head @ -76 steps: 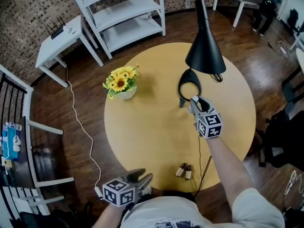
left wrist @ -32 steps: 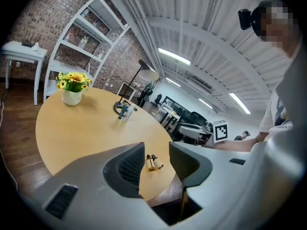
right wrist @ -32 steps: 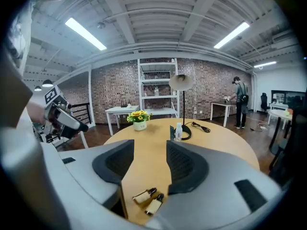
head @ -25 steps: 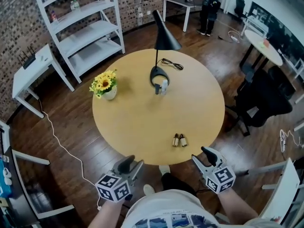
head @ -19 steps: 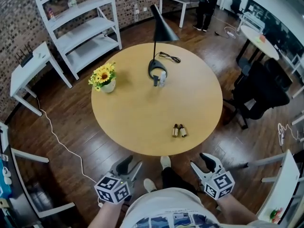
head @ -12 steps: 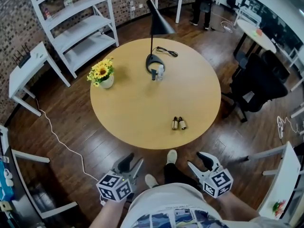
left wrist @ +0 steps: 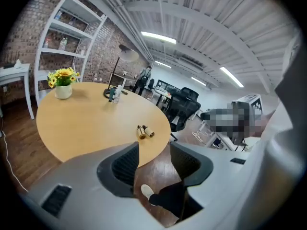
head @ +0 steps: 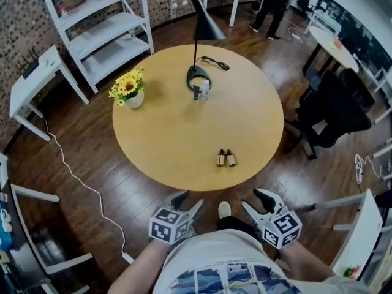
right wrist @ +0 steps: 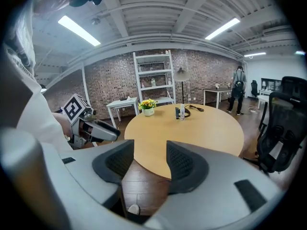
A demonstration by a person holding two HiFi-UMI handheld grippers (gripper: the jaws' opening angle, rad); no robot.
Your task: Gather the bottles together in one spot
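Note:
Two small brown bottles lie side by side near the front edge of the round yellow table. A dark bottle and a clear bottle stand upright at the black lamp's base. My left gripper and right gripper are both open and empty, held close to my body, off the table. In the left gripper view the lying bottles show beyond the left gripper. In the right gripper view the upright bottles stand far beyond the right gripper.
A pot of yellow flowers stands at the table's left. The black lamp rises at the back. A white shelf unit, a white side table, a black office chair and a floor cable surround the table.
Three seconds ago my right gripper was at the lamp base by the clear bottle. It has since come back off the table, and I stand farther away. The left gripper has shifted right.

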